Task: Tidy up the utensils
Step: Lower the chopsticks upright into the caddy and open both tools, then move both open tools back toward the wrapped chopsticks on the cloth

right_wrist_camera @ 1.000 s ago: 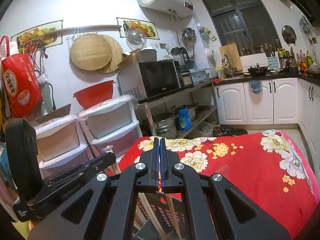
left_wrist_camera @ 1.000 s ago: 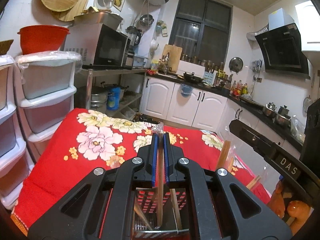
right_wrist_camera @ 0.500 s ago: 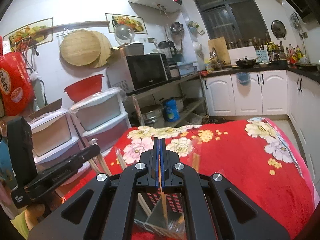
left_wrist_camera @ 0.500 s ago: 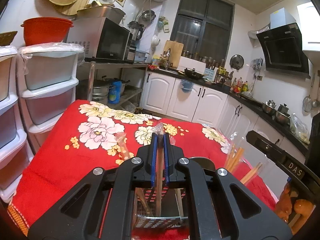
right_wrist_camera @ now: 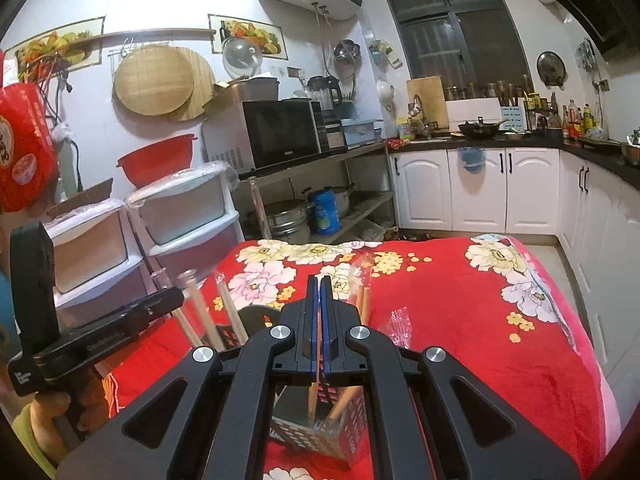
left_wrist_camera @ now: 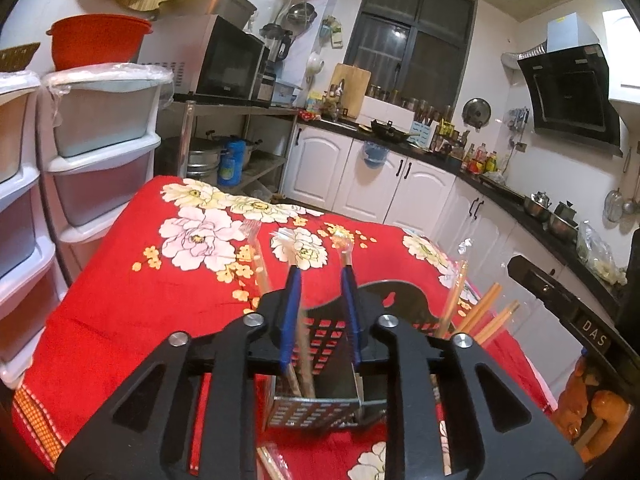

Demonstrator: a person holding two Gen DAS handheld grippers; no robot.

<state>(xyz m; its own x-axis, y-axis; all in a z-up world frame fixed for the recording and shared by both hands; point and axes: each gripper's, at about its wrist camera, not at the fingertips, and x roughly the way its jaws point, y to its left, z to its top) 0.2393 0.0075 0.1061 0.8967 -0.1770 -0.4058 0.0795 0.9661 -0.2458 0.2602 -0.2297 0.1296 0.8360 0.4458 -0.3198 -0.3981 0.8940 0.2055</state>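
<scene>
A perforated metal utensil holder (left_wrist_camera: 316, 408) stands on the red flowered cloth, right under both grippers; it also shows in the right wrist view (right_wrist_camera: 320, 428). Several wrapped wooden chopsticks (left_wrist_camera: 304, 356) stand in it. My left gripper (left_wrist_camera: 320, 284) is open above the holder, with a chopstick loose between its blue pads. My right gripper (right_wrist_camera: 319, 286) is shut on a chopstick (right_wrist_camera: 314, 392) whose lower end reaches into the holder. More chopsticks (left_wrist_camera: 480, 312) lean in the right compartment.
The red flowered cloth (left_wrist_camera: 192, 280) covers the table. White plastic drawers (left_wrist_camera: 104, 140) stand at the left edge. A clear plastic wrapper (right_wrist_camera: 400, 320) lies on the cloth. Kitchen cabinets (right_wrist_camera: 480, 192) line the far wall. A chopstick pack (left_wrist_camera: 272, 464) lies near the front.
My left gripper has opened and let go of its chopstick, which now stands in the holder. Both grippers have come lower over the holder.
</scene>
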